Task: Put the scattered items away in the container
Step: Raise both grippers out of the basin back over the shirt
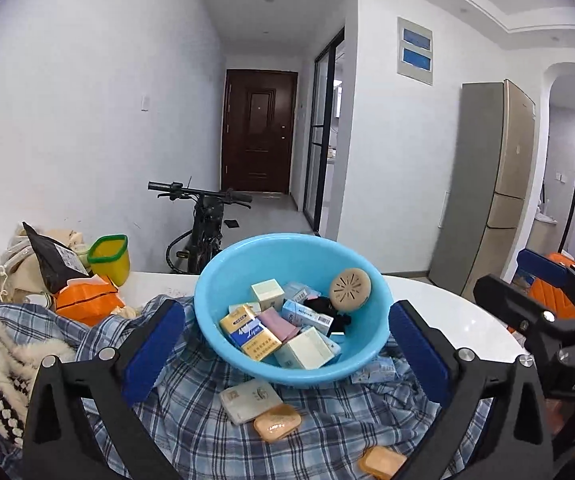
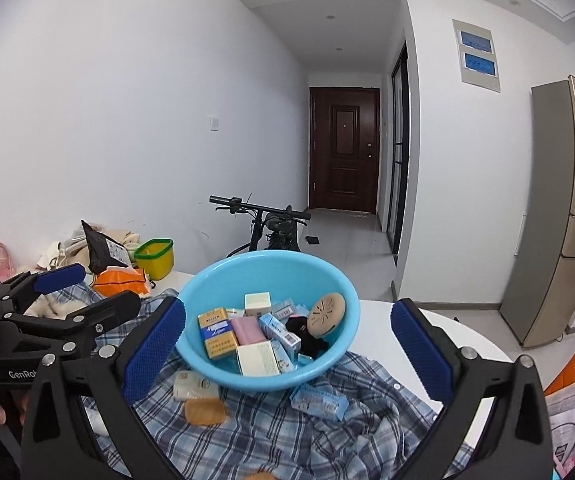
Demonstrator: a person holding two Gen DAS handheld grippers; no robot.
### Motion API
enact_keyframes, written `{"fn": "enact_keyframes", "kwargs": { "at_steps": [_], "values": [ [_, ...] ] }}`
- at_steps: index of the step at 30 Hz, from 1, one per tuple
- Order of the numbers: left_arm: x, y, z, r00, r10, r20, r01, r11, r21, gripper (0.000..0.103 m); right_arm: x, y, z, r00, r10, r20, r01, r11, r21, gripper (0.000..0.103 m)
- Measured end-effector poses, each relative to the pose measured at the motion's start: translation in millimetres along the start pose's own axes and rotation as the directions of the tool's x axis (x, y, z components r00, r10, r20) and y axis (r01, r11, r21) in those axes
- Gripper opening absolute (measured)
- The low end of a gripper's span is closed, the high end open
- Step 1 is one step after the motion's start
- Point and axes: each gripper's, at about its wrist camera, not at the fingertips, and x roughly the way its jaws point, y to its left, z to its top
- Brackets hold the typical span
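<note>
White table [image 1: 447, 308] under plaid shirt [image 1: 215, 432]; white-walled hallway, brown door [image 1: 257, 132] beyond

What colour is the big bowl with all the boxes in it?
Light blue bowl; clearest in the left wrist view.

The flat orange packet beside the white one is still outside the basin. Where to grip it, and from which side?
Orange packet lies flat on the plaid shirt. Judging by that, come from above and put the fingers across its two longer edges, clear of the white packet it touches.
</note>
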Motion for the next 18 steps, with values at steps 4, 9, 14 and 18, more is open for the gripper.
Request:
{"fn": "enact_keyframes", "kwargs": {
  "at_steps": [4,9,14,18],
  "values": [
    [-11,1,-17,0.999,0.038,0.026,-0.038,0.999,0.005,0.103,-9,-5,-12,1.0,-0.005,0.01,0.005,1.0,0.022,0.102],
    [-28,2,-48,0.992,0.074,0.099,-0.077,0.997,0.024,0.103,-17,-8,-34,0.999,-0.028,0.034,0.027,0.999,0.032,0.102],
    [-30,7,-77,0.991,0.043,0.125,-0.044,0.999,0.01,0.103,-23,-8,-59,0.997,-0.001,0.077,0.0,1.0,0.01,0.102],
    [-25,9,-101,0.989,0.044,0.138,-0.045,0.999,0.001,0.103,-26,-9,-86,0.992,-0.012,0.128,0.013,1.0,-0.006,0.102]
  ]
}}
